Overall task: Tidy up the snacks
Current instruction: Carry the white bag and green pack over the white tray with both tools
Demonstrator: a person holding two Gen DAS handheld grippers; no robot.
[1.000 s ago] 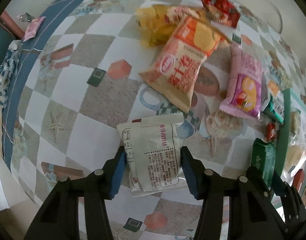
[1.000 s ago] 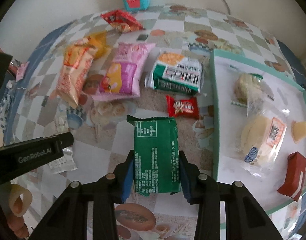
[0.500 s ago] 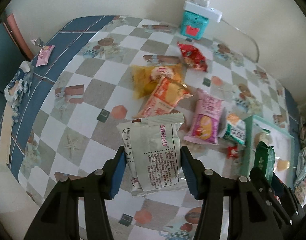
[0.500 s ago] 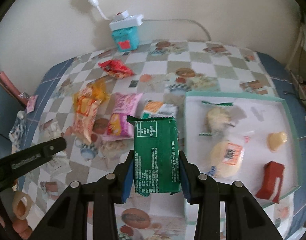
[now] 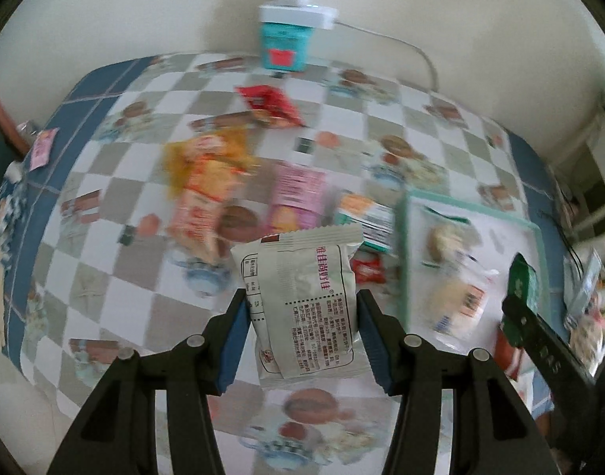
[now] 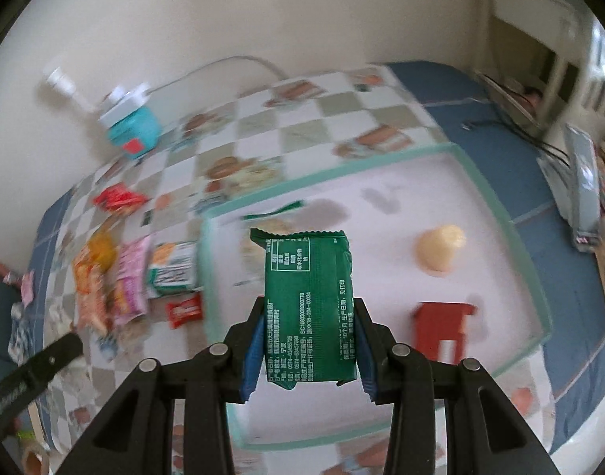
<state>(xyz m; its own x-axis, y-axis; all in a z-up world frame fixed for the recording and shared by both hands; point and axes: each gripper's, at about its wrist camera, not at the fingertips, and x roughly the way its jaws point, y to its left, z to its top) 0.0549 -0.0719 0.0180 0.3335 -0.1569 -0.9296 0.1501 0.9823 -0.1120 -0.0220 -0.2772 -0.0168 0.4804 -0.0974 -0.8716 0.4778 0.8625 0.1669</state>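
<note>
My left gripper (image 5: 302, 340) is shut on a white snack packet (image 5: 302, 301) and holds it high above the checkered table. My right gripper (image 6: 308, 348) is shut on a green snack packet (image 6: 308, 308), held above the white tray with a green rim (image 6: 496, 206). The tray (image 5: 407, 245) lies at the right in the left wrist view, with several snacks in it. Loose snacks lie on the cloth: an orange bag (image 5: 201, 194), a pink bag (image 5: 294, 194), a red packet (image 5: 270, 105) and a small red packet (image 6: 185, 308).
A teal box with a white power strip (image 5: 288, 39) stands at the wall. In the tray lie a yellow round snack (image 6: 440, 247) and a red box (image 6: 440, 326). Clutter lies off the table's right side (image 6: 583, 194). The blue cloth border (image 5: 65, 130) runs along the left.
Both grippers have risen with their packets and swung right. The right gripper now hangs over the tray. The view is blurred by motion.
</note>
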